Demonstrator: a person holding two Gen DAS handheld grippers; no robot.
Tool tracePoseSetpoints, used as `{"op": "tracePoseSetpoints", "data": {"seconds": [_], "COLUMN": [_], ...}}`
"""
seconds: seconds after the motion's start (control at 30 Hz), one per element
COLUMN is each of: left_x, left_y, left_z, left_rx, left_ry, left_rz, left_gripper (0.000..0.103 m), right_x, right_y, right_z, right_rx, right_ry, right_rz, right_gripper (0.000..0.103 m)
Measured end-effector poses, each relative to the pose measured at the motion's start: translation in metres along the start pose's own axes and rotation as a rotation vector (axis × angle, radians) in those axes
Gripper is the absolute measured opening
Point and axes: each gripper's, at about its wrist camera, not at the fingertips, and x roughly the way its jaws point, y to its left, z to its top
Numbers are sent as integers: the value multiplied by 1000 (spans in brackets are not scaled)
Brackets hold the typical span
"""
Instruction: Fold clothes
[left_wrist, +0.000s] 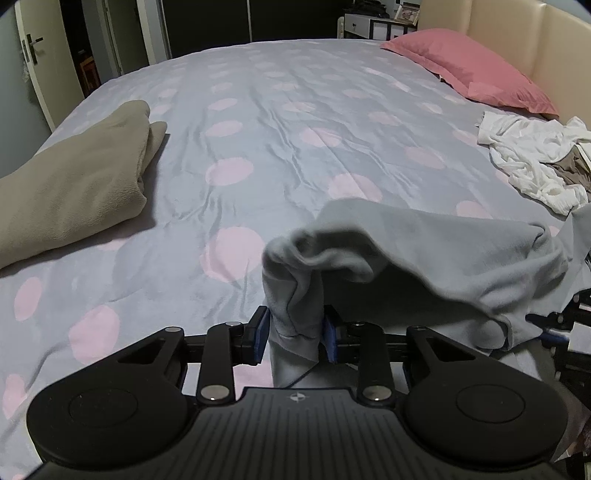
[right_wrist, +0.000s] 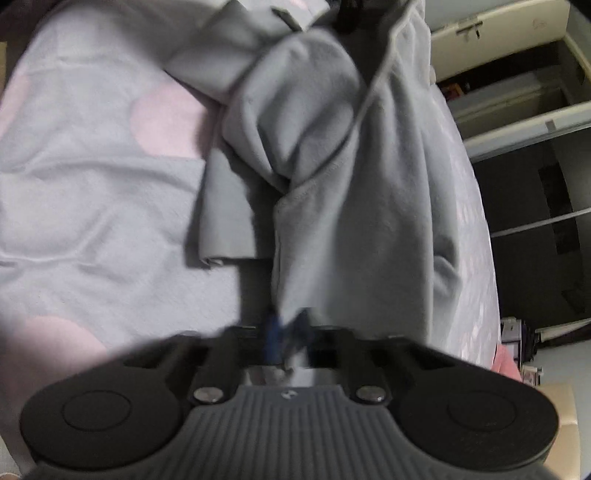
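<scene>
Grey fleece garment (left_wrist: 424, 251) held up off the polka-dot duvet (left_wrist: 258, 110) by both grippers

The left gripper (left_wrist: 295, 332) has its blue pads clamped on a bunched fold of the fleece, and the right gripper (right_wrist: 286, 328) looks pinched nearly closed on another edge, though that view is blurry. The garment hangs slack between them just above the duvet's near edge, with a thin drawstring dangling. To do this well, the person probably wants both grips level and pulled apart so the soft, thick cloth lays down flat rather than lumpy. Left of the garment on the duvet sits a folded beige fleece (left_wrist: 74, 184), matte and plush; to its right is a crumpled white thin-cotton heap (left_wrist: 532, 158), and beyond that a pink pillow (left_wrist: 469, 66).
</scene>
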Motion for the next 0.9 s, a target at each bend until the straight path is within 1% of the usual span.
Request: {"op": "tracePoseSetpoints", "data": {"seconds": [0.03, 0.1, 0.17, 0.3, 0.43, 0.53, 0.6, 0.67, 0.83, 0.9], "left_x": [-2, -7, -13, -33, -59, -84, -107, -134, -219, -259], "left_y": [2, 7, 14, 28, 36, 37, 34, 31, 19, 11], "left_z": [0, 0, 1, 1, 2, 7, 14, 22, 53, 65], "left_rx": [-4, -17, -42, -96, -141, -148, -137, -115, -58, -25], "left_ry": [-6, -18, -30, -91, -180, -259, -321, -388, -575, -657], "left_rz": [-1, -2, -4, 10, 28, 28, 28, 29, 44, 51], "left_gripper": [15, 11, 8, 5, 5, 5, 5, 5, 5, 5], "right_x": [0, -3, -9, -24, -50, -78, -97, -121, -182, -216], "right_y": [-4, -14, -26, -64, -112, -141, -156, -169, -202, -220], "right_z": [0, 0, -2, -13, -27, -31, -31, -20, 5, 13], "right_rx": [18, 62, 121, 309, 540, 655, 706, 721, 758, 797], "right_ry": [1, 0, -14, -39, -78, -117, -148, -181, -264, -314], "right_rz": [1, -15, -55, -182, -332, -441, -497, -561, -720, -769], "right_gripper": [5, 4, 4, 3, 3, 3, 3, 3, 3, 3]}}
